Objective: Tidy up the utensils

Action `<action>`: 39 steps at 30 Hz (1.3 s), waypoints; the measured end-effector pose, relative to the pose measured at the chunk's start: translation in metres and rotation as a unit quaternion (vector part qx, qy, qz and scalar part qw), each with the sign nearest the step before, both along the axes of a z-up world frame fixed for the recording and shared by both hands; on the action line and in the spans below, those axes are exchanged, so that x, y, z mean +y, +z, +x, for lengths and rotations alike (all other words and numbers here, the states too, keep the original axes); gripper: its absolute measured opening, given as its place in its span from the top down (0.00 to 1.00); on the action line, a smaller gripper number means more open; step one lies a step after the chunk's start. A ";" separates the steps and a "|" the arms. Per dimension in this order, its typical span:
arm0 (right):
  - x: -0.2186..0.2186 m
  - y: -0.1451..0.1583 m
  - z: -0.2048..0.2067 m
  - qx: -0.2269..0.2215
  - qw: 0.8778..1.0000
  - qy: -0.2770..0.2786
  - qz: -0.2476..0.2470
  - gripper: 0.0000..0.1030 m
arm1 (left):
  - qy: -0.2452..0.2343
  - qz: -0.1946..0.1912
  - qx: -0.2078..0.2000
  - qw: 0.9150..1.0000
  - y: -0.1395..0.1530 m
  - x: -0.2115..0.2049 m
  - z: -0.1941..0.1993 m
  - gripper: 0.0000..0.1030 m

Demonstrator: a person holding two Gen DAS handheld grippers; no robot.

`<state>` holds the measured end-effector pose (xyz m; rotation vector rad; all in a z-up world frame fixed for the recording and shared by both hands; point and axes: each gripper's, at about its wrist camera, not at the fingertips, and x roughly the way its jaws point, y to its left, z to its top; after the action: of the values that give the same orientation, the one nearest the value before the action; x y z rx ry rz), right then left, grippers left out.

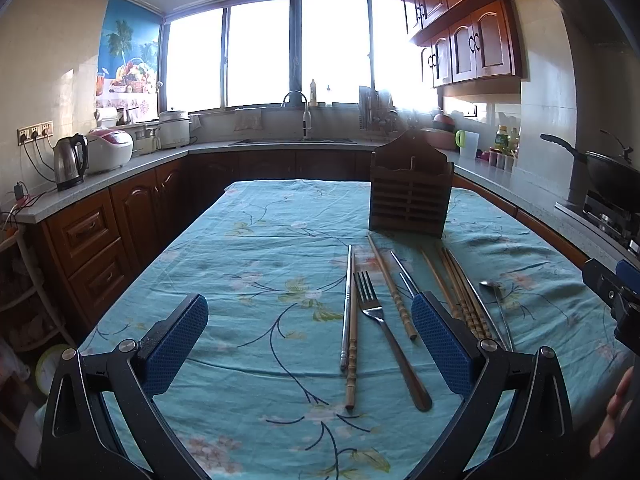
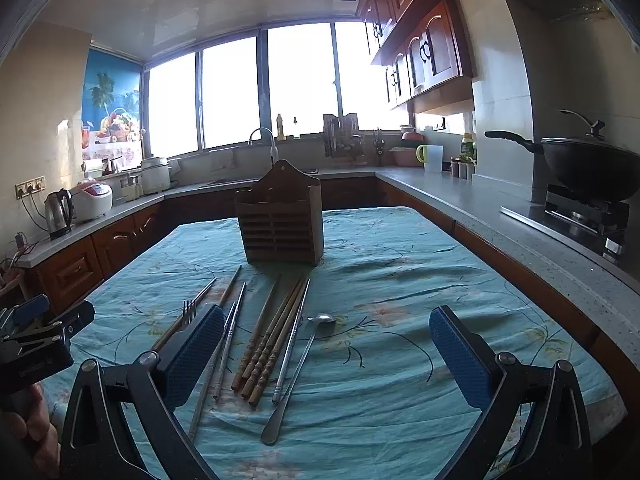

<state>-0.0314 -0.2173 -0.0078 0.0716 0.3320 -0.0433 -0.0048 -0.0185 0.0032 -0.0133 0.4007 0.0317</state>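
A dark wooden utensil holder (image 1: 410,192) (image 2: 280,222) stands upright on the blue floral tablecloth (image 1: 248,264) (image 2: 400,280). In front of it lie a metal fork (image 1: 380,320) (image 2: 189,310), a metal spoon (image 2: 298,368) (image 1: 496,300), several wooden chopsticks (image 2: 268,344) (image 1: 394,292) and metal chopsticks (image 1: 346,308) (image 2: 228,340). My left gripper (image 1: 310,344) hovers open above the cloth, the fork and two chopsticks showing between its fingers. My right gripper (image 2: 328,356) is open too, over the spoon and the bundle of chopsticks. Neither touches anything.
Kitchen counters (image 1: 120,168) (image 2: 480,200) wrap around the table, with a kettle (image 1: 70,162), a rice cooker (image 1: 108,148), a sink faucet (image 1: 298,112) and a wok on the stove (image 2: 588,164). A person's hand (image 1: 616,412) shows at the right edge.
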 end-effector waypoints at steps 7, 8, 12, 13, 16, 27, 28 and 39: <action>0.002 -0.002 0.000 0.002 1.000 0.003 0.003 0.00 | 0.002 -0.001 0.002 1.000 -0.001 0.001 0.001 0.00; 0.002 -0.002 0.000 0.002 1.000 0.003 0.003 0.00 | 0.002 -0.002 0.002 1.000 -0.001 0.001 0.002 0.00; 0.003 -0.002 0.001 0.001 1.000 0.006 0.003 0.00 | 0.001 -0.003 0.002 1.000 -0.002 0.002 0.001 0.00; 0.003 -0.002 0.001 0.001 1.000 0.006 0.002 0.00 | 0.001 -0.003 0.002 1.000 -0.002 0.002 0.001 0.00; 0.004 -0.002 0.001 0.002 1.000 0.008 0.002 0.00 | 0.000 -0.003 0.002 1.000 -0.003 0.002 0.001 0.00; 0.003 -0.002 0.001 0.002 1.000 0.008 0.004 0.00 | -0.002 -0.005 0.003 1.000 -0.004 0.002 0.001 0.00; 0.003 -0.002 0.001 0.002 1.000 0.009 0.004 0.00 | -0.002 -0.005 0.003 1.000 -0.005 0.002 0.000 0.00; 0.002 -0.001 0.000 0.003 1.000 0.009 0.005 0.00 | -0.003 -0.007 0.005 1.000 -0.005 0.002 0.001 0.00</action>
<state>-0.0309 -0.2148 -0.0092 0.0784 0.3395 -0.0243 -0.0036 -0.0162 -0.0017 -0.0251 0.4109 0.0227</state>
